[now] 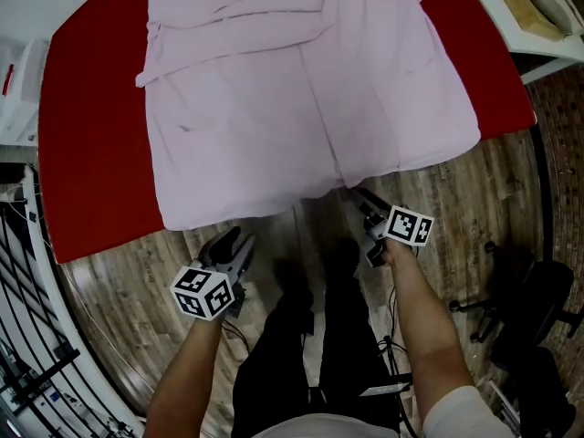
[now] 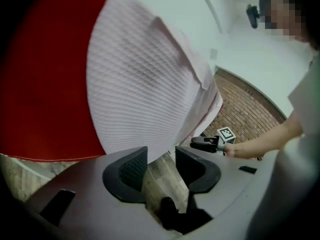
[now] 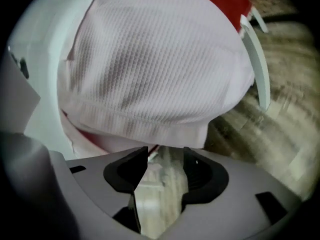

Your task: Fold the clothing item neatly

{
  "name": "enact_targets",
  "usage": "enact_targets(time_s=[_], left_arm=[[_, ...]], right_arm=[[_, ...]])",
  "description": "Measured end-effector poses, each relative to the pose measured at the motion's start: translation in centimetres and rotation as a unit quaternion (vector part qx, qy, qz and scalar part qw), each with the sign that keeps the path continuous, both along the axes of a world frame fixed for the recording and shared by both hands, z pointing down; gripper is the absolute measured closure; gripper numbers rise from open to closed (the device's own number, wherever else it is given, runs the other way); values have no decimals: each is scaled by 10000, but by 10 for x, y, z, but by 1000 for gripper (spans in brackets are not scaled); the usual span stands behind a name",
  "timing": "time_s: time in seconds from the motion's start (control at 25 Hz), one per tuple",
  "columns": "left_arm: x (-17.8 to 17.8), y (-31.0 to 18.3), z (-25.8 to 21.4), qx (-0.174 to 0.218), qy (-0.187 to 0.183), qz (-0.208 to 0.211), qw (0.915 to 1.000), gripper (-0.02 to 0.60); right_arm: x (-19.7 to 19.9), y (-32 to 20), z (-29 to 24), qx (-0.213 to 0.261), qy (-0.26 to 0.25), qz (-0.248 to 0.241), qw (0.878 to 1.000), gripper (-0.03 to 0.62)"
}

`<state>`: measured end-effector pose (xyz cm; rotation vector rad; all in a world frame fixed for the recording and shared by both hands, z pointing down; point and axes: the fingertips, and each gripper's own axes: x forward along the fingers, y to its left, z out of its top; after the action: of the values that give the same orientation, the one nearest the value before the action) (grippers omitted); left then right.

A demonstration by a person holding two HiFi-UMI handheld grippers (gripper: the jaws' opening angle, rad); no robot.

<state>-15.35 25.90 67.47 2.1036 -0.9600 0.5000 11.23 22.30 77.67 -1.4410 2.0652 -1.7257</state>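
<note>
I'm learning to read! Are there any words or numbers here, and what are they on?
No words or numbers can be read anywhere.
The cube on the left gripper and the cube on the right gripper show only black square patterns, not letters.
The pink garment is plain.

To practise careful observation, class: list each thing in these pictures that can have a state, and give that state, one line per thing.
pink waffle-weave garment: spread on the table, near hem hanging over the edge.
red table: middle covered by the garment.
left gripper: jaws apart, nothing between them, just short of the hem.
right gripper: jaws apart, nothing between them, just under the hem.
</note>
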Motion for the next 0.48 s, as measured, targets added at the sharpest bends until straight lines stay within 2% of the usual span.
enact_targets(time_s=[0.04,0.12,0.2,0.32,0.4,0.48], left_arm=[[-8,-2,3,36,-5,-45,10000,414],[-20,-7,7,185,11,-42,9998,388],[-29,-12,10,334,18,10,9994,356],[-40,-14,16,431,-60,-28,9990,372],[-45,-15,18,484,-118,-64,9987,387],[-50,-17,19,513,-190,-61,9985,385]], right_arm=[[16,9,4,-36,521,-399,9978,393],[54,23,4,-74,1400,-1016,9849,391],[96,29,-5,-2,1947,-1254,9728,391],[144,27,-27,317,2567,-1501,9542,385],[161,22,-43,591,2979,-1889,9338,358],[170,18,-54,826,3331,-2397,9082,332]])
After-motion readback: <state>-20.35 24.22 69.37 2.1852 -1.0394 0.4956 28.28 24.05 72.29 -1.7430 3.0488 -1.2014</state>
